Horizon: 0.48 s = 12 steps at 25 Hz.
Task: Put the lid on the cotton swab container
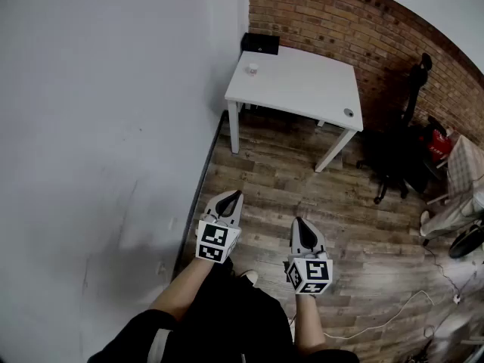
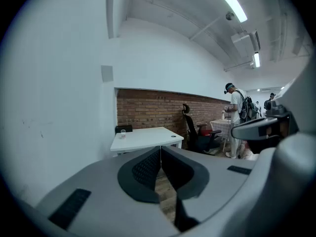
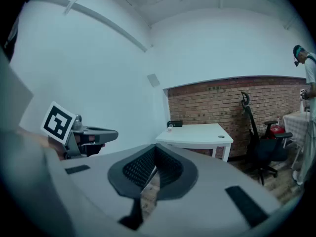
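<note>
Left tool [image 1: 236, 196], right tool [image 1: 299, 223] both closed, empty, distant table [image 1: 302, 78], tiny container [image 1: 252, 69] perhaps, details unreadable

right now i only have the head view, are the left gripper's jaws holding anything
Observer: No. In the left gripper view the left gripper is shut, pads together with nothing between them.
Operator: and the right one
Observer: The right gripper is shut and empty too, by its own view.
Operator: anyone else in the room
Observer: A person wearing a backpack stands by a checked-cloth table, past the office chair.
</note>
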### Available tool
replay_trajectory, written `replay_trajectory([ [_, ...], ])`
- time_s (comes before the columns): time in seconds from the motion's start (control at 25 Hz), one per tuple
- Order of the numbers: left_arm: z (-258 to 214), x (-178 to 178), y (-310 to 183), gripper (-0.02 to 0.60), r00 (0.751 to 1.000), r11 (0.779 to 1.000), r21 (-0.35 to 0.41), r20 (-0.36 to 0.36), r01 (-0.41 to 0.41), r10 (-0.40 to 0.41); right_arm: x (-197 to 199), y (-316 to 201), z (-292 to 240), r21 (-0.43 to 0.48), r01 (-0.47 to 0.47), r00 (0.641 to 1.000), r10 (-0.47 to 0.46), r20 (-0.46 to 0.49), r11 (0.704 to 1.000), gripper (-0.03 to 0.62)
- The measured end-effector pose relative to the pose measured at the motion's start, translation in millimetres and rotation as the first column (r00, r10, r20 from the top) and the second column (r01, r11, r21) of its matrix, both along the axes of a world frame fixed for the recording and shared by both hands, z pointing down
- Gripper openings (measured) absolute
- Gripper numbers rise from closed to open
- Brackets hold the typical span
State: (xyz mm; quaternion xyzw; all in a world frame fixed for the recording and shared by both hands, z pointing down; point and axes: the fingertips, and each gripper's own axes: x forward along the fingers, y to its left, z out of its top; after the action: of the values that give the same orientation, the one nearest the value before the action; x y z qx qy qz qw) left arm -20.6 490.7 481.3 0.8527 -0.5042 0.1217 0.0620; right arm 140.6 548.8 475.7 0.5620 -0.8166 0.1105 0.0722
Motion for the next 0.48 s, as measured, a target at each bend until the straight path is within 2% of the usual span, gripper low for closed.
replay_trajectory([
  [0.48, 3.9, 7.3, 2.8, 0.015, 1.000, 1.000, -0.003, 0.000, -0.021, 0.021, 8.6, 4.2, -3.5, 0.032, -0.029, 0.999, 0.028, 0.030, 0.999, 0.023],
])
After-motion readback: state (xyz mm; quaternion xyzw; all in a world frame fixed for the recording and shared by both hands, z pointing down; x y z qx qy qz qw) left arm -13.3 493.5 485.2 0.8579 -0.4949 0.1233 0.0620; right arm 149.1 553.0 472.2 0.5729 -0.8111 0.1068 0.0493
